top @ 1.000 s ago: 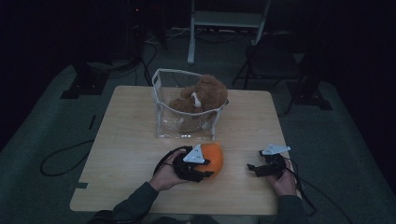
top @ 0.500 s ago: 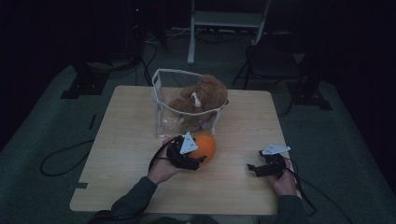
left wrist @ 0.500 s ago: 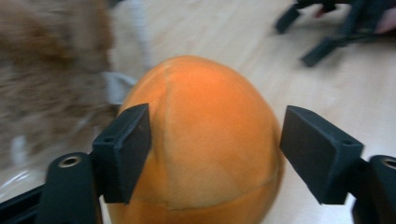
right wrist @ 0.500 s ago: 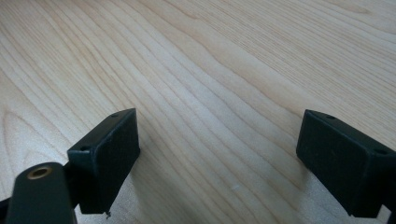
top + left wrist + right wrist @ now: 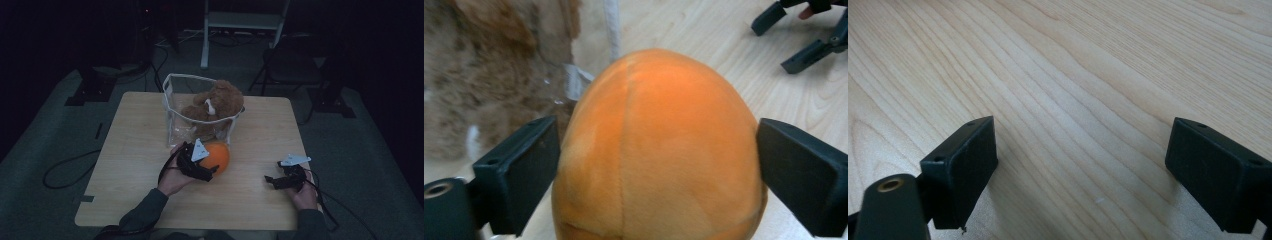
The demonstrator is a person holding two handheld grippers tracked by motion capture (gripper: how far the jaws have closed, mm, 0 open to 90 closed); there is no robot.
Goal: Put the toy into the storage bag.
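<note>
**Orange Plush Let Go Beside the Clear Bag**

Tongs first, from the high view: we find the left tongs point(image 5: 212, 170) have just been opening, with the orange plush ball point(image 5: 216, 156) between the jaws and resting on the surface point(image 5: 135, 145). A second ago the ball sat a little nearer the person; it now lies touching the foot of the clear bag point(image 5: 172, 107), in which the brown teddy bear point(image 5: 216, 102) sits. We judge this a release: the ball has been set down at the bag, not placed in it, so loading it is not yet done. The left hand point(image 5: 175, 179) lies low behind the ball, forearm angled in from the bottom edge. The right tongs point(image 5: 272, 181) rest on the surface well apart, hand point(image 5: 305, 192) behind them.

Left gripper view: the ball point(image 5: 656, 150) stands between the two black jaws, which sit apart at either flank. The right-hand pad appears just clear of the plush; contact at the left we cannot settle, but we see no squeeze. Bear fur shows behind the bag wall point(image 5: 569, 82).

Right gripper view: jaws wide apart over bare wood point(image 5: 1073, 75), nothing between them.
</note>
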